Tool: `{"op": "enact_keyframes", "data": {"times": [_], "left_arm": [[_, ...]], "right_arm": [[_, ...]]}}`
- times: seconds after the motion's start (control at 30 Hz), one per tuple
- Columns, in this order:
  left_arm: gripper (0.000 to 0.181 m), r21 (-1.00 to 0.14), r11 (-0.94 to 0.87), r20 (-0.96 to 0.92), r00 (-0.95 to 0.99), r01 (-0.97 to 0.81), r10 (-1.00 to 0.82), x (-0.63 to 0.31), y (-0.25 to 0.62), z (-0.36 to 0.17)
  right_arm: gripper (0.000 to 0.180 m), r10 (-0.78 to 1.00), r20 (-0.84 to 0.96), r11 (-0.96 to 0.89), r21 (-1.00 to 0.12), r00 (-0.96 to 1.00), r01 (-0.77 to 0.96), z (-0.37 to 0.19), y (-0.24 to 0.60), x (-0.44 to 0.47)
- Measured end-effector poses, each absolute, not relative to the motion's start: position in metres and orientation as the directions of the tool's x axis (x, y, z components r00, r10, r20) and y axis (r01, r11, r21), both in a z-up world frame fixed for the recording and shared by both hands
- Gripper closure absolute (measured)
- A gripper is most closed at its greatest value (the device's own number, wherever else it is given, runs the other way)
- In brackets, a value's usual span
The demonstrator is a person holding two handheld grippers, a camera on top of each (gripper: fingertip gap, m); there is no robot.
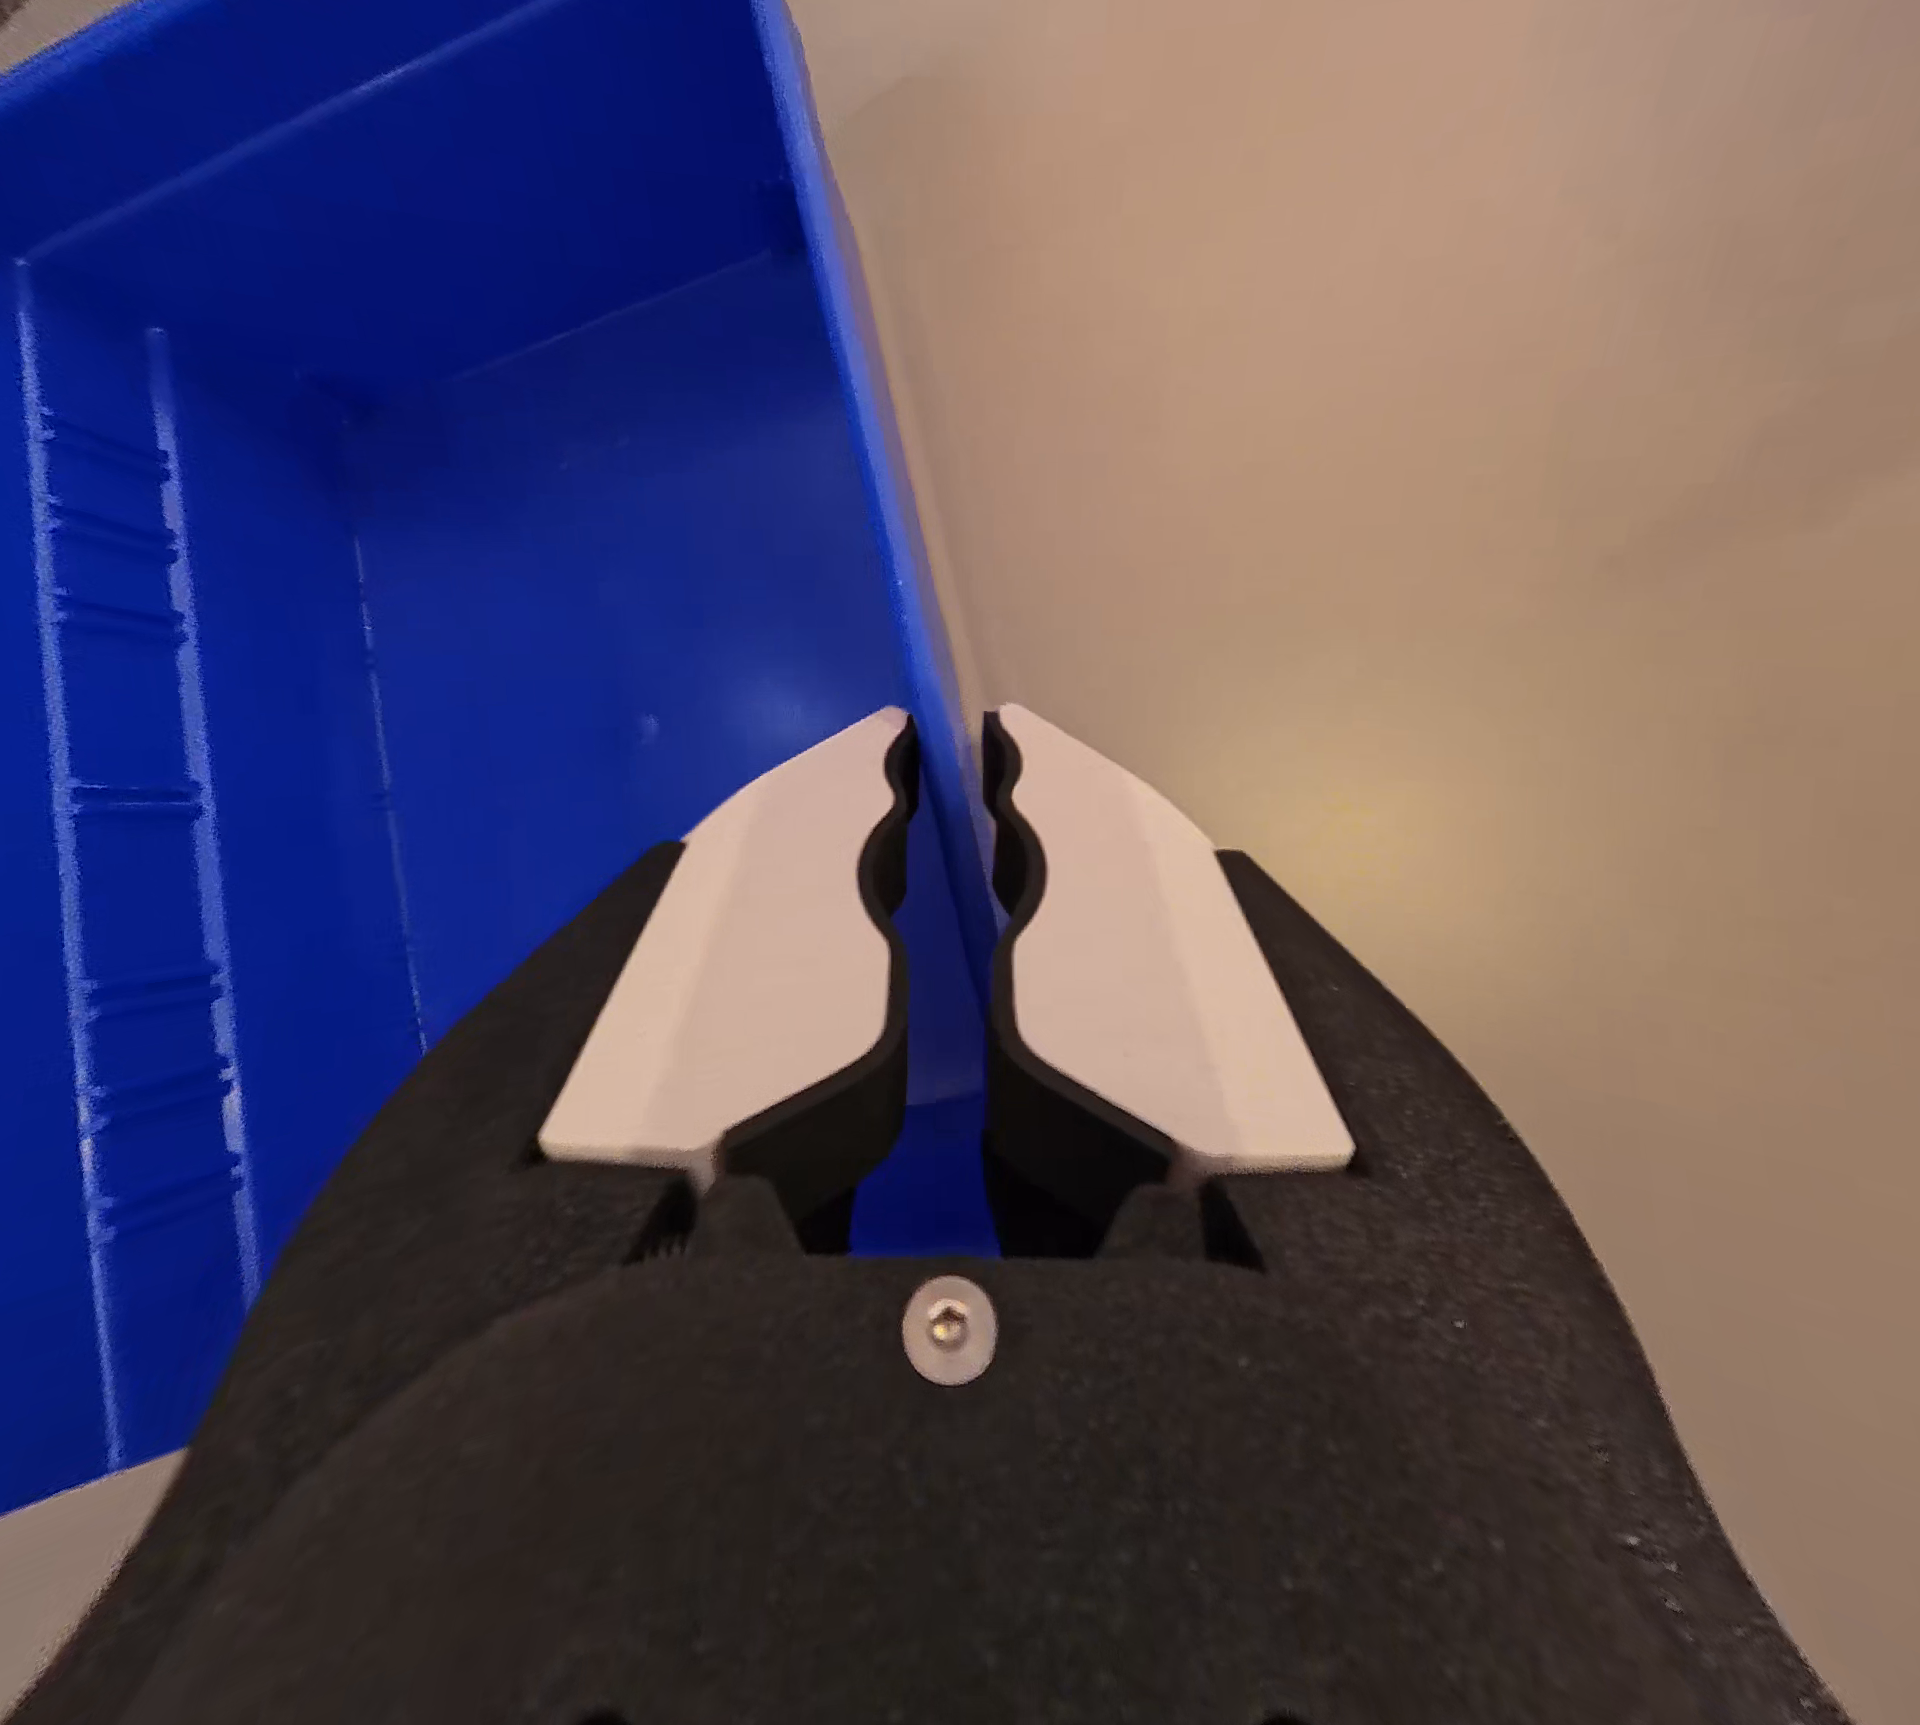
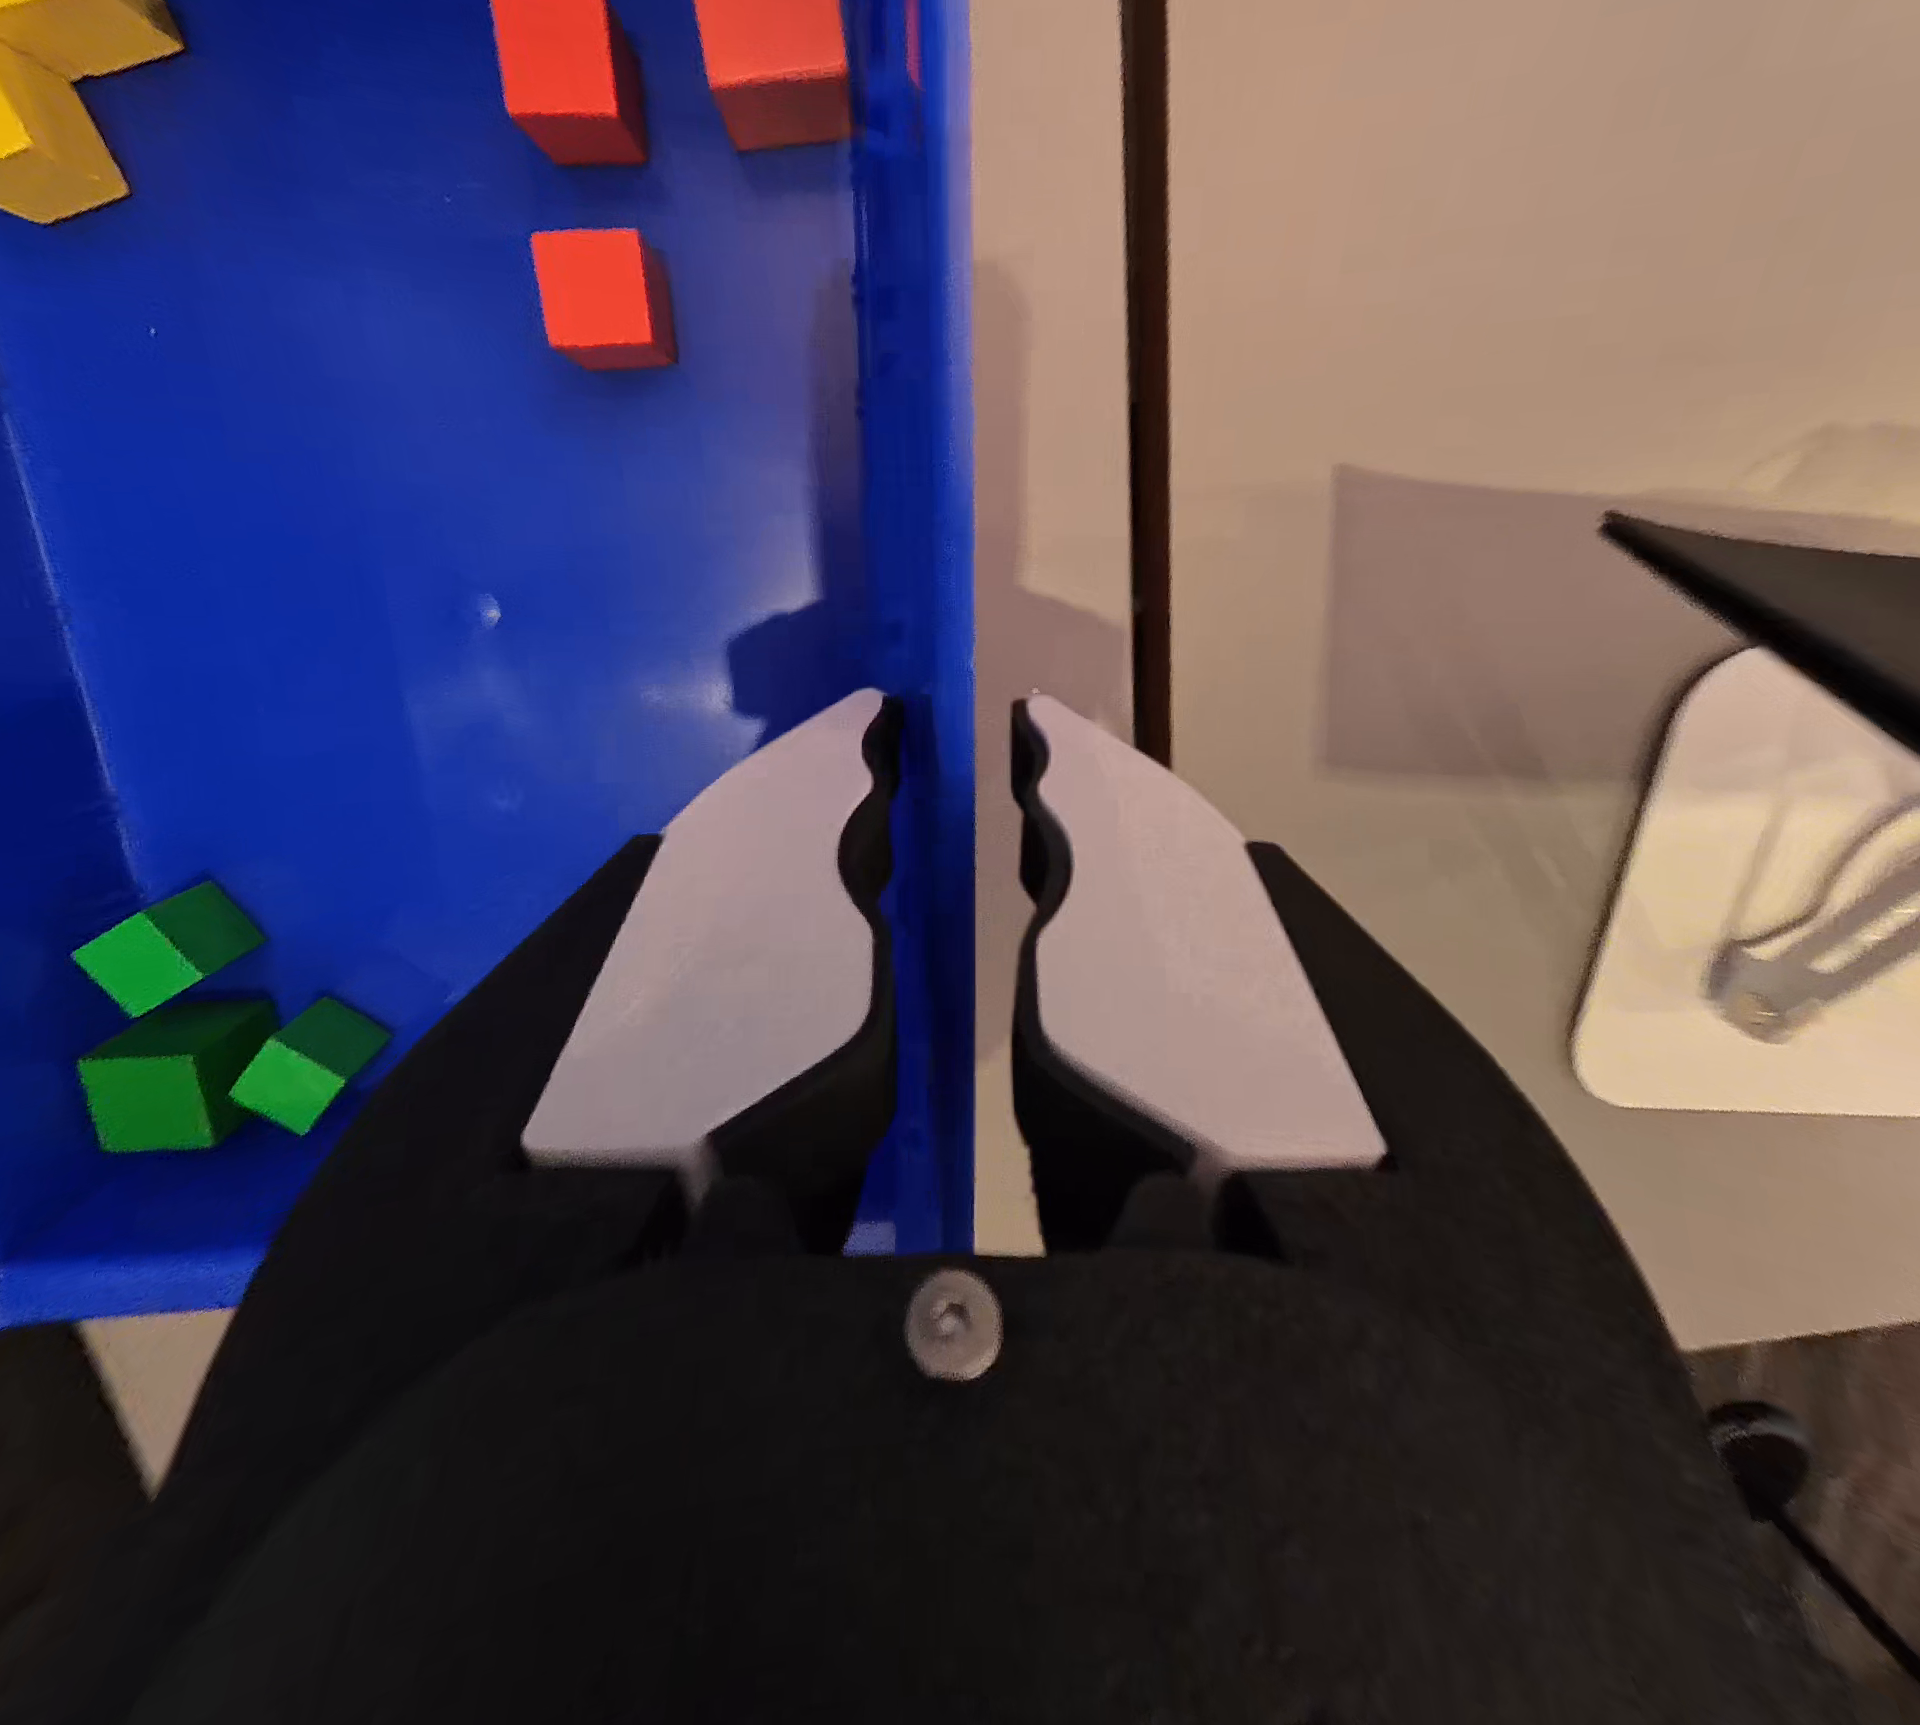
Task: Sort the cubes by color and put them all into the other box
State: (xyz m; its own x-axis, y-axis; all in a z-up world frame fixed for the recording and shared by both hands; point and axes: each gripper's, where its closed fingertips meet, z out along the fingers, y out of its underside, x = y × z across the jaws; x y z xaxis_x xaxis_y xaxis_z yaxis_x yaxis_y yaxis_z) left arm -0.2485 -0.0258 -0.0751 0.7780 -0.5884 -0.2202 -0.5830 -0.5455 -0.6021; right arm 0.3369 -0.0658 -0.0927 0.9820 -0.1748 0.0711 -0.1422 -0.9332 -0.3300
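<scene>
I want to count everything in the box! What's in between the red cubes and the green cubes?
Nothing: in the right wrist view only bare floor of the blue plastic box lies between the red cubes and the green cubes.

Both wrist views look down (close) at blue box walls (image 1: 831, 325).

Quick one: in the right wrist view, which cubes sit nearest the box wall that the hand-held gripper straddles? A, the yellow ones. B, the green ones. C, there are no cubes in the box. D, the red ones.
D: the red cubes lie close to the box's right wall, which passes between the fingers of the right hand-held gripper, while the yellow cubes and green cubes sit far to the left.
</scene>
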Motion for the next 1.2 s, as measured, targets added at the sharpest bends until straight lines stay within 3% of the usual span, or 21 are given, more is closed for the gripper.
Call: {"op": "enact_keyframes", "data": {"times": [0.1,0.17,0.27,0.4,0.53,0.7,0.93,1.2], "left_arm": [[0.161,-0.663,-0.530,-0.171,0.796,-0.528,-0.580,-0.240,-0.025,-0.067],[0.140,-0.706,-0.511,-0.147,0.807,-0.490,-0.572,-0.237,-0.024,-0.057],[0.128,-0.745,-0.479,-0.154,0.819,-0.464,-0.553,-0.241,-0.024,-0.043],[0.127,-0.777,-0.437,-0.179,0.825,-0.453,-0.537,-0.246,-0.030,-0.025],[0.128,-0.798,-0.390,-0.215,0.822,-0.459,-0.527,-0.253,-0.040,-0.010],[0.131,-0.811,-0.359,-0.245,0.826,-0.461,-0.508,-0.269,-0.050,0.002],[0.134,-0.827,-0.333,-0.266,0.838,-0.452,-0.477,-0.283,-0.049,0.009],[0.135,-0.817,-0.372,-0.248,0.850,-0.442,-0.465,-0.294,-0.044,-0.005]], "right_arm": [[0.150,-0.183,0.239,-0.893,-0.446,0.954,-0.060,-0.059,-0.057,0.345],[0.147,-0.182,0.319,-0.837,-0.546,0.930,0.023,-0.029,-0.047,0.337],[0.157,-0.084,0.291,-0.776,-0.619,0.953,0.120,-0.012,-0.031,0.295],[0.157,0.070,0.057,-0.832,-0.547,0.996,0.089,-0.054,-0.010,0.242],[0.147,0.023,0.070,-0.917,-0.396,0.997,0.049,-0.106,0.000,0.257],[0.143,-0.027,0.104,-0.954,-0.299,0.994,0.006,-0.140,0.003,0.272],[0.178,-0.023,0.060,-0.956,-0.292,0.998,-0.005,-0.151,0.010,0.270],[0.180,-0.070,0.027,-0.946,-0.318,0.997,-0.058,-0.152,0.024,0.280]]}}
